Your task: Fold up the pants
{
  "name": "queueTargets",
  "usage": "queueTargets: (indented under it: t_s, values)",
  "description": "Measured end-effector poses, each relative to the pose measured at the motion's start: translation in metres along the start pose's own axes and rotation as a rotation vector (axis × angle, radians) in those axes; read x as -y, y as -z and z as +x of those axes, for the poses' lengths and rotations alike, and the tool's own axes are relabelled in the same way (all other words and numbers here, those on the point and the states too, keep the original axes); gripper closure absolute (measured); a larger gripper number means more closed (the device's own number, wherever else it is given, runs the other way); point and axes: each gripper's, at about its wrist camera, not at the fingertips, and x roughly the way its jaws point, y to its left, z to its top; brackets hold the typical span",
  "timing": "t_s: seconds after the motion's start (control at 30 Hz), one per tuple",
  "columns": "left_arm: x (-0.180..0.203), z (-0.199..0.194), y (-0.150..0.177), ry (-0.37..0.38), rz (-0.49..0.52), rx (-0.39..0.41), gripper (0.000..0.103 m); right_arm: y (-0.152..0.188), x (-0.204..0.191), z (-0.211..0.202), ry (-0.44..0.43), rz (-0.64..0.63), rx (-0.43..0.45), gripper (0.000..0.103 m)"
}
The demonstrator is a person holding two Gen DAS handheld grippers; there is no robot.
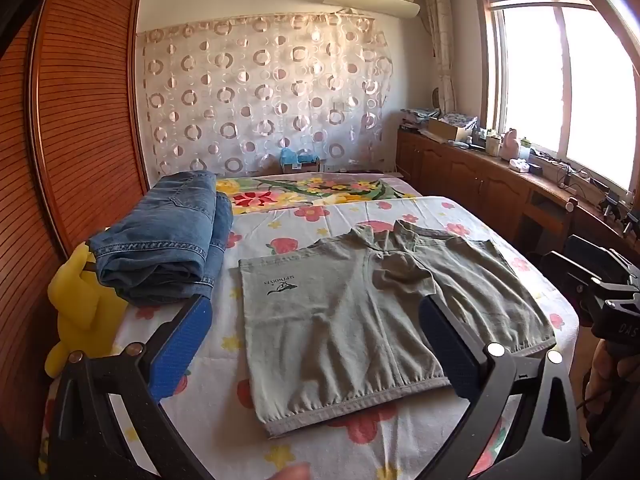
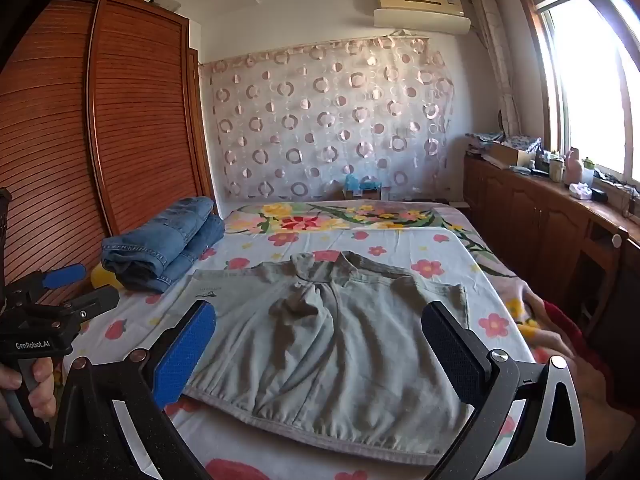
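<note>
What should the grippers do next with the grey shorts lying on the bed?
Probably lower both and pinch the near waistband. The grey shorts lie flat and unfolded on the bed, while the left gripper and right gripper hover open above them, touching nothing. The jeans already sit folded aside.

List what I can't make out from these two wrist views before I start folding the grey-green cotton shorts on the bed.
- Grey-green cotton shorts: the right waistband corner sits behind the left gripper finger in the left view; the right gripper covers both waistband ends in the right view.
- Small dark logo print: too small to read.
- Yellow plush toy: partly under the folded blue denim jeans.
- Bed's near edge: cut off by both frames.
</note>
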Motion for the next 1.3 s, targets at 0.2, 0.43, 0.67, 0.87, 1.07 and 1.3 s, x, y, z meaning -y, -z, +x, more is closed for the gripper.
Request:
queueTargets:
  t_s: [0.2,0.43,0.67,0.87,1.07,1.3]
  values:
    - [0.0002,0.0,0.0,-0.005,0.008,0.001,0.0,0.0,0.0004,0.0003,0.001,0.006,-0.008,0.0]
    - [0.0003,-0.0001,0.0,-0.006,0.007,0.003,0.0,0.0002,0.0004,0.0001,0.001,0.006,-0.006,0.0]
    - [0.0005,0.0,-0.0003,-0.006,0.006,0.006,0.0,0.0005,0.0005,0.0004,0.001,0.007,-0.005,0.0]
    - [0.0,-0.0001,-0.0003,-0.004,0.003,0.007,0.0,-0.0008,0.0012,0.0018,0.0,0.006,-0.008,0.0]
    - [0.0003,-0.0002,-0.0002,-0.004,0.003,0.009,0.0,0.0002,0.0003,-0.0016,0.002,0.008,-0.005,0.0]
    - [0.0,-0.0003,-0.0002,-0.004,0.002,0.01,0.0,0.0012,-0.0023,-0.0027,0.006,0.007,-0.005,0.0]
